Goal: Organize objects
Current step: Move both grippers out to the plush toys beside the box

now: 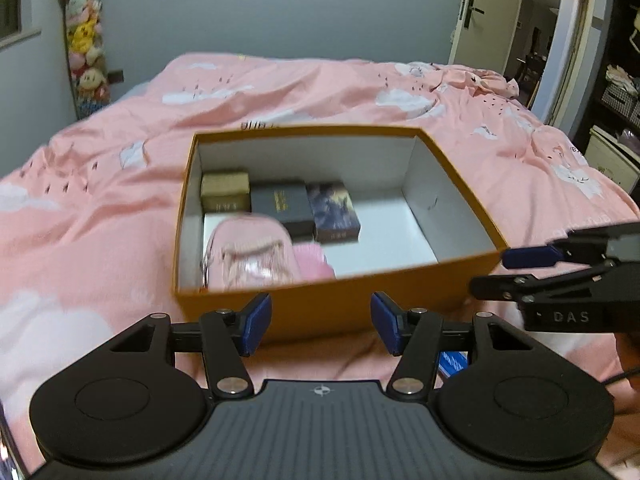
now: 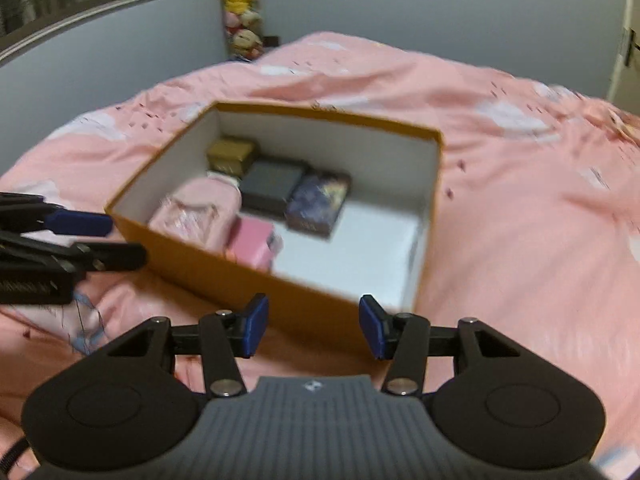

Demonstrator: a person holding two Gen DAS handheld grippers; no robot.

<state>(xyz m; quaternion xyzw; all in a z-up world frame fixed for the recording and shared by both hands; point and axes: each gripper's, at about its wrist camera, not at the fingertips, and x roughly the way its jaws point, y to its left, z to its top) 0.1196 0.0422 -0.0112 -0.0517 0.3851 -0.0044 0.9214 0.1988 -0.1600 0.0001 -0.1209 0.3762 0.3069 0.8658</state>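
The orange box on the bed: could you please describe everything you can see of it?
The orange box is an open, lidless rectangular carton, apparently cardboard, orange outside and white inside. It sits flat on the pink bedspread. Its contents crowd the left part: a gold box, a black box and a dark patterned box in a row, with pink items nearer; the right part is bare. Neither hand-held gripper touches it.

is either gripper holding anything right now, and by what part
Nothing is held. The left gripper and right gripper are both open and empty, in front of the orange box.

Box (image 1: 320,308) lies on the bed (image 1: 120,208), small boxes (image 1: 280,208) and pouch (image 1: 248,256) crowded in its left half
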